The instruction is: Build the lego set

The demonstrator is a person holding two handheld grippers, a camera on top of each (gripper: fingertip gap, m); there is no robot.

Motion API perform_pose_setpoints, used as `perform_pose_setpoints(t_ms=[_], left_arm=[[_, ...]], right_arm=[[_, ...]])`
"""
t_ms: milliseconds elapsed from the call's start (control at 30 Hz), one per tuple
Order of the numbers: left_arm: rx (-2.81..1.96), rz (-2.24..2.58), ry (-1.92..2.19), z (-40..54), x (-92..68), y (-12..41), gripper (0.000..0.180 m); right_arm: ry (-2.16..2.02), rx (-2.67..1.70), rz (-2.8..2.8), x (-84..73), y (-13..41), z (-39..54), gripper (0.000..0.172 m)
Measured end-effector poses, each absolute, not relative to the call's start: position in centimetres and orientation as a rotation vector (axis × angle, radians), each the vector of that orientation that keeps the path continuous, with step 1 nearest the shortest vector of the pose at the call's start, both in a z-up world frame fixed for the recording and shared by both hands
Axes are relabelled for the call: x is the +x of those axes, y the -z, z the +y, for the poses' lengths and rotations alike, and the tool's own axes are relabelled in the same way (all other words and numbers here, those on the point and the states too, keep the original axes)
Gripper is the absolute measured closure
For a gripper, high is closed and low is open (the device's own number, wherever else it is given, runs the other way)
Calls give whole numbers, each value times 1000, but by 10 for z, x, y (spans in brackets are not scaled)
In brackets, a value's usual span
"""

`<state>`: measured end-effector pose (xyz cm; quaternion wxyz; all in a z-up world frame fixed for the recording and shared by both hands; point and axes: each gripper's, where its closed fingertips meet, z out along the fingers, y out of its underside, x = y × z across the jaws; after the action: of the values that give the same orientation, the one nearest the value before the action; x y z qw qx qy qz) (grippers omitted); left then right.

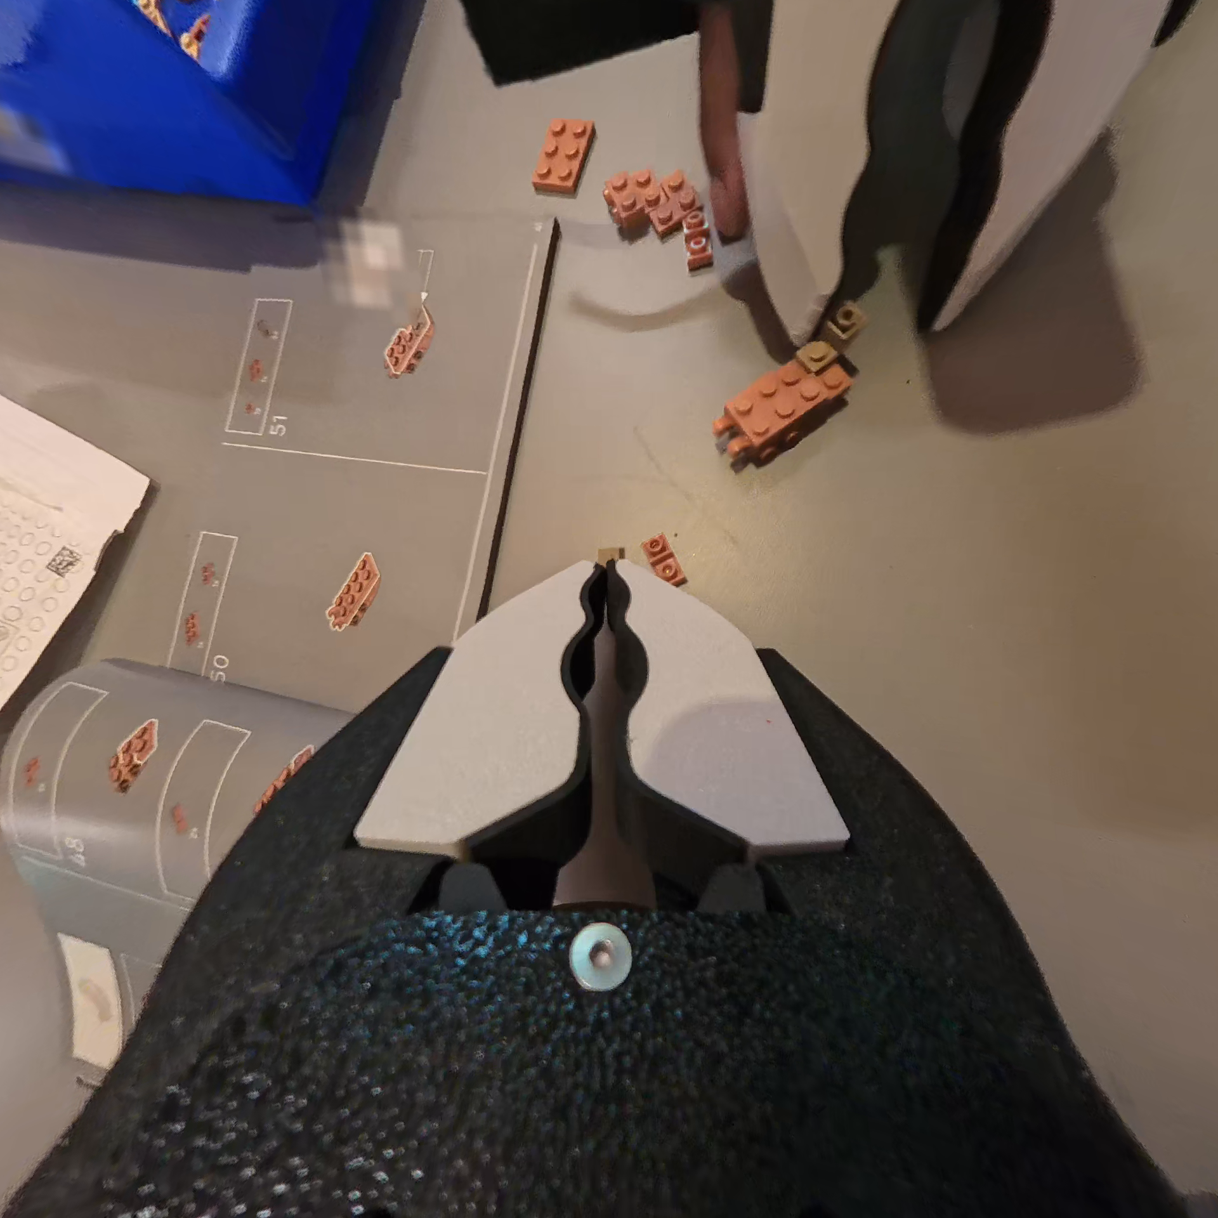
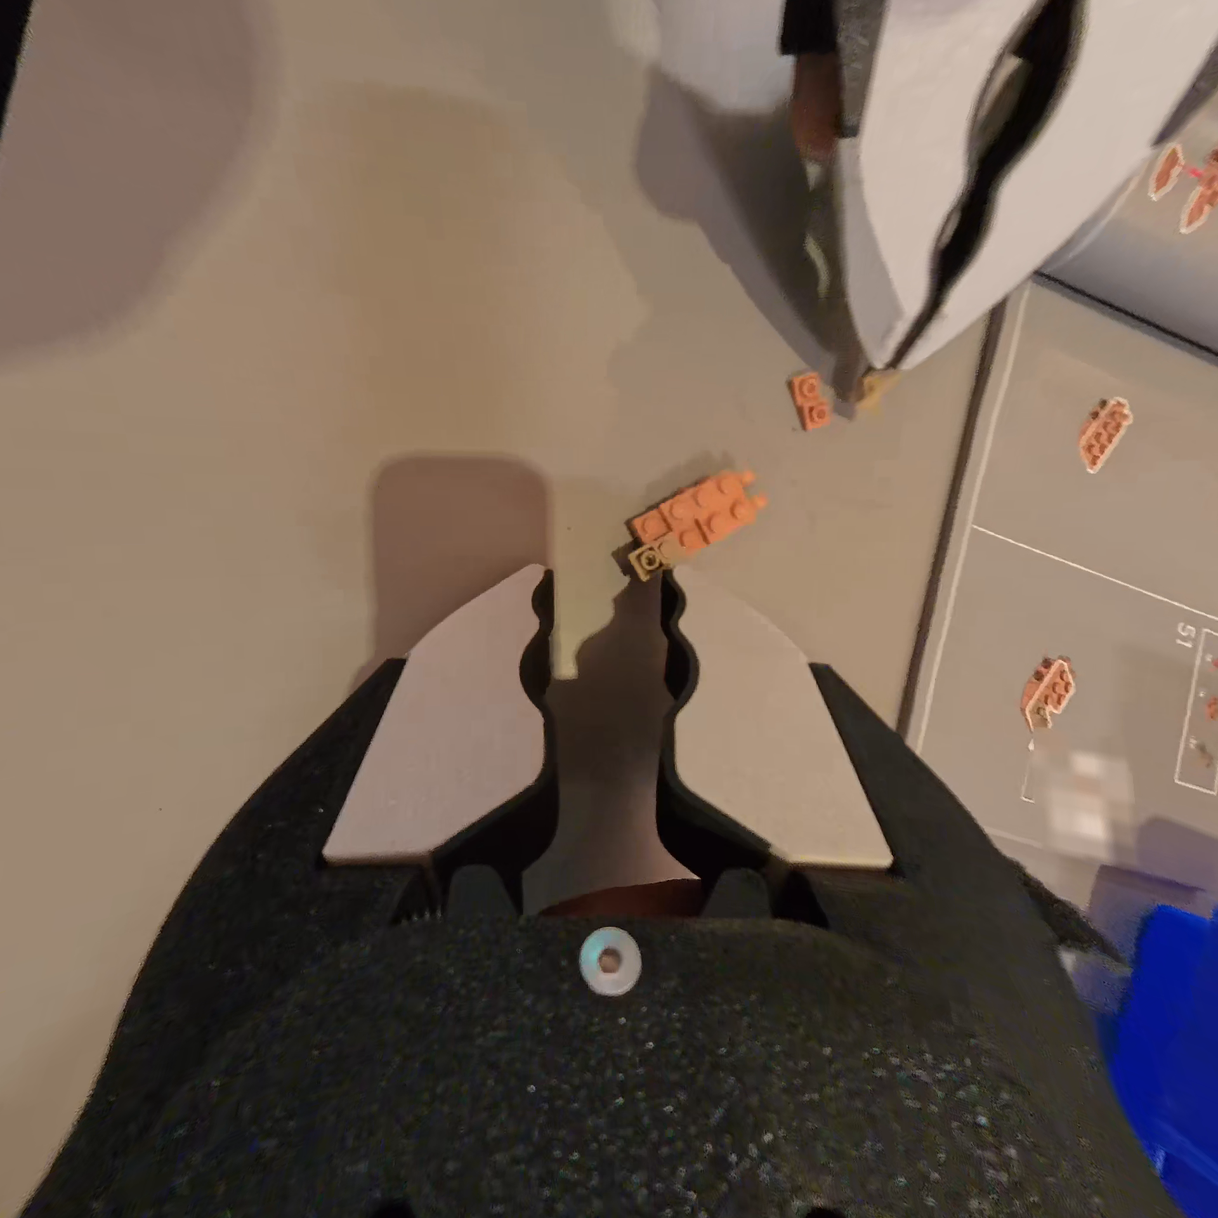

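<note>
My left gripper [image 1: 608, 572] is shut, and a small tan piece [image 1: 610, 555] sticks out at its fingertips, low over the grey table [image 1: 923, 659]. The right wrist view shows the same gripper [image 2: 867, 376] with the tan piece [image 2: 875, 389] at its tip. A small brown two-stud plate [image 1: 664, 560] lies just to its right. My right gripper [image 2: 606, 583] is open. Its right fingertip [image 2: 667, 583] is at a tan one-stud plate [image 2: 649, 561] on the end of a brown brick assembly [image 2: 698, 517]. The left wrist view shows that gripper [image 1: 883, 316] over the assembly [image 1: 784, 402].
An open instruction booklet [image 1: 329, 428] lies left of the bricks and shows in the right wrist view [image 2: 1087, 527]. A blue bin [image 1: 165, 99] stands at the far left. Loose brown plates [image 1: 563, 157] and a brown cluster [image 1: 652, 198] lie beyond the booklet. White paper [image 1: 46, 527] lies at the left edge. One gripper's finger ends stand about 10 centimetres off the other's.
</note>
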<state>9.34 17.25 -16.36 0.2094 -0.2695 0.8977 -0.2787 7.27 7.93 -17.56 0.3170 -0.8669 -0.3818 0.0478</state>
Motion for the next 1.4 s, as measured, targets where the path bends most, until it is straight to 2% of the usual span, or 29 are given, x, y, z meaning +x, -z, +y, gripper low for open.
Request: perform_pose_setpoints(t_ms=[333, 567, 833, 900, 1033, 1200, 1400], left_arm=[[-827, 2525, 829, 173, 87, 162, 180], [-858, 2505, 985, 164, 85, 149, 180], [-982, 2531, 752, 198, 80, 164, 180], [-1002, 2539, 770, 196, 79, 165, 170], [-976, 2561, 709, 191, 80, 172, 163], [-1010, 2575, 659, 189, 82, 180, 172], [-1028, 2597, 712, 181, 78, 177, 173]], right_arm=[[-212, -2197, -1137, 46, 173, 69, 135], [-111, -2139, -952, 72, 154, 93, 141], [15, -2172, -954, 88, 163, 97, 140], [27, -2171, -956, 89, 163, 98, 140], [37, -2166, -946, 91, 162, 98, 141], [60, -2162, -917, 95, 161, 102, 141], [111, -2091, -1105, 90, 168, 98, 138]])
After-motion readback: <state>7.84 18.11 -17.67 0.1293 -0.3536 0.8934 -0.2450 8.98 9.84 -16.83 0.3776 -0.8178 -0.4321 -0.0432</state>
